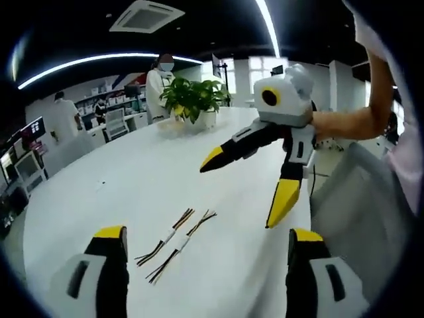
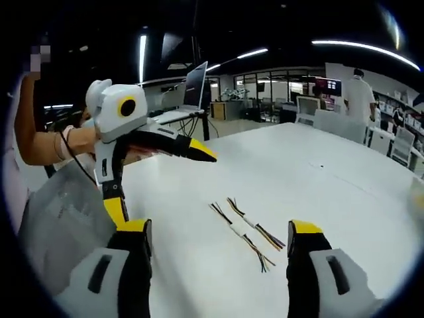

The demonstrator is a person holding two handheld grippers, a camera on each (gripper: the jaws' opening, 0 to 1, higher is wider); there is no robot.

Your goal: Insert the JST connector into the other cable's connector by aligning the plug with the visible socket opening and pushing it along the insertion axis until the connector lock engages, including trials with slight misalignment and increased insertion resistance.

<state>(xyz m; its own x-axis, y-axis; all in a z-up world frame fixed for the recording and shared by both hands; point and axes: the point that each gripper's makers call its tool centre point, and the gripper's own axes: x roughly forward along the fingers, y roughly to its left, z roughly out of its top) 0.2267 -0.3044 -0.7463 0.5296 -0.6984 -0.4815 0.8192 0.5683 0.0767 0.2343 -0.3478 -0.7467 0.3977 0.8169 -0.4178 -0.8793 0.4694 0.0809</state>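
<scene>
Cables (image 1: 173,240) flat on white tabletop (image 1: 132,165), two short multi-wire leads side by side, near the edge closest to the person, each with a pale connector at mid-length; also visible in right gripper view (image 2: 245,232). Cannot tell whether plug and socket are already mated or merely lying end to end.

Left gripper (image 1: 207,246) wide open, holding nothing, hovering just short of the cables. Right gripper (image 2: 218,232) likewise wide open and empty, raised above the tabletop on the opposite side.

Judged step: approach and pick-up, nothing grasped yet. Best done by pinching each lead on the connector housing, not the wires; then squaring plug face to socket opening before pushing straight along the axis; easing off and re-aligning if resistance rises.

Surroundings: potted plant (image 1: 193,99) at far edge, well apart. Chairs and people beyond. Nothing blocking access to the cables.
</scene>
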